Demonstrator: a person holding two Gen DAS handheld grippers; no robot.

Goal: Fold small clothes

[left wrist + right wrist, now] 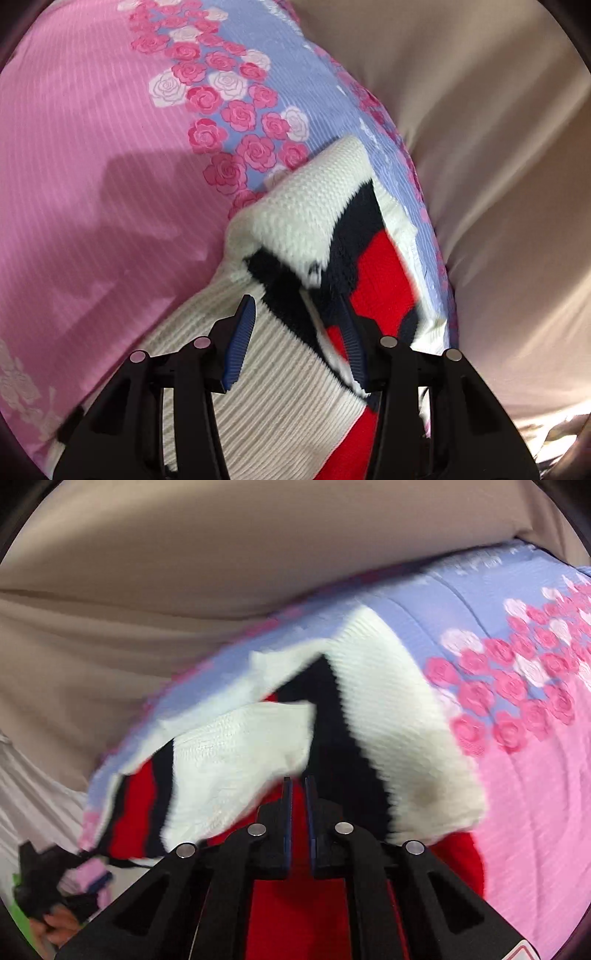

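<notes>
Knitted sweater half-folded on the bed, one pair of tongs wide, the other pinching

The left tongs (299,332) stand apart over the white, navy and red sweater (306,221), which lies on the pink rose-print bedspread (92,155) with a white flap doubled over toward 12 o'clock; beige fabric (498,147) fills the 3 o'clock side. Only the right wrist view shows the right tongs (298,786) nearly closed, seemingly clamped on the sweater (240,746) where red knit meets the white fold, though blur hides the contact, plus a hand (55,923) on a dark object at 8 o'clock
</notes>
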